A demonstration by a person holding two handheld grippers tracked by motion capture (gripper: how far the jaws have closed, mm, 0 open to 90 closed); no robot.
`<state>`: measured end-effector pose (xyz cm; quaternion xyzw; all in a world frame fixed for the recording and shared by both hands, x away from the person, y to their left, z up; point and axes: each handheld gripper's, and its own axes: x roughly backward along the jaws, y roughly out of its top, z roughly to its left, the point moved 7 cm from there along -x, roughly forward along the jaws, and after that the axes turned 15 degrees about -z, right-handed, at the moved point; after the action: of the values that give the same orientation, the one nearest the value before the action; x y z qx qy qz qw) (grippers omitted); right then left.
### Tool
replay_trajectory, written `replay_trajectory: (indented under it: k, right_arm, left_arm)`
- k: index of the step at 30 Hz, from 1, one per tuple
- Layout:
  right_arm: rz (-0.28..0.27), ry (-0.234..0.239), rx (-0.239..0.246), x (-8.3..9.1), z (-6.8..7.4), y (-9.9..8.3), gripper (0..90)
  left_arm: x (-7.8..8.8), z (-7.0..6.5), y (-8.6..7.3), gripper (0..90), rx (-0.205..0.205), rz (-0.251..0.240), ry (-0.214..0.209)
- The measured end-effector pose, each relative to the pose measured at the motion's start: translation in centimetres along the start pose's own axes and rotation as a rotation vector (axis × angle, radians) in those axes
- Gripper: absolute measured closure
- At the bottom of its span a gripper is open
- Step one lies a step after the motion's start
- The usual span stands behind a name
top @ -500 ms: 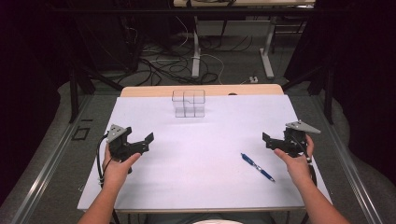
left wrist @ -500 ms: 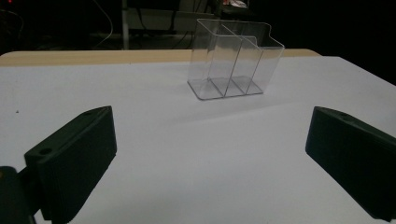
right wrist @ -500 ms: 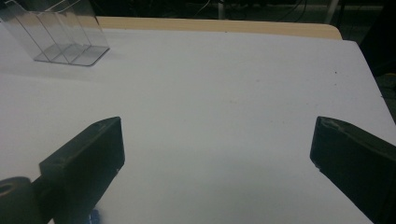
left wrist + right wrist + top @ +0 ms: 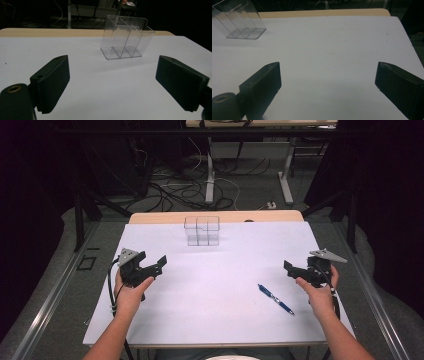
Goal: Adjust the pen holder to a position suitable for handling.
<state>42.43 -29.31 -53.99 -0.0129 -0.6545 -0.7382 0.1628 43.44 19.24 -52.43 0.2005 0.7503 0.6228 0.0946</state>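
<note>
Resting above the white surface (image 4: 215, 295), the left tool (image 4: 152, 265) sits in the person's left hand (image 4: 129, 292) at the left side, its jaws spread wide with nothing between them. Its own view shows the two black pads (image 4: 53, 80) far apart over bare white surface, pointing toward the clear plastic organizer (image 4: 126, 37) that stands upright ahead of them.

At the right side, the right tool (image 4: 296, 270) is held in the right hand (image 4: 320, 295), also spread wide and holding nothing. In the right gripper view its jaws frame bare white surface, with the organizer (image 4: 238, 21) at the far left corner of that picture.

Seen from above, the clear organizer (image 4: 202, 231) stands near the far edge of the white surface, about midway between left and right, well apart from both tools. It has three compartments side by side, all see-through, with nothing inside them.

A blue pen (image 4: 276, 299) lies flat on the surface at the near right, slanted, with one end toward the far left and the other toward the near right. It lies near the right hand, just to its left, and does not touch it. A strip of wooden tabletop (image 4: 150, 217) shows beyond the white sheet's far edge.
</note>
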Motion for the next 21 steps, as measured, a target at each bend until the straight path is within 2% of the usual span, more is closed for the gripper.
replay_trajectory:
  k: [4, 8, 17, 21]
  right_arm:
    - [0.003, 0.007, 0.004, 0.0, -0.2, 0.1, 7.3]
    - [0.002, -0.003, -0.004, 0.1, -0.2, 0.0, 7.7]
    - [0.001, -0.007, -0.011, 0.2, -0.2, 0.1, 8.4]
    - [-0.001, -0.005, -0.002, 0.2, -0.3, 0.1, 8.6]
  left_arm:
    - [-0.8, -0.1, 1.0, 15.4, 0.019, -0.012, 0.010]
    - [-1.9, -0.5, 2.3, 15.9, 0.044, -0.015, -0.002]
    - [-4.5, -1.6, 4.7, 16.3, 0.034, 0.011, -0.017]
    - [-5.8, -2.2, 5.8, 18.7, 0.019, 0.043, -0.024]
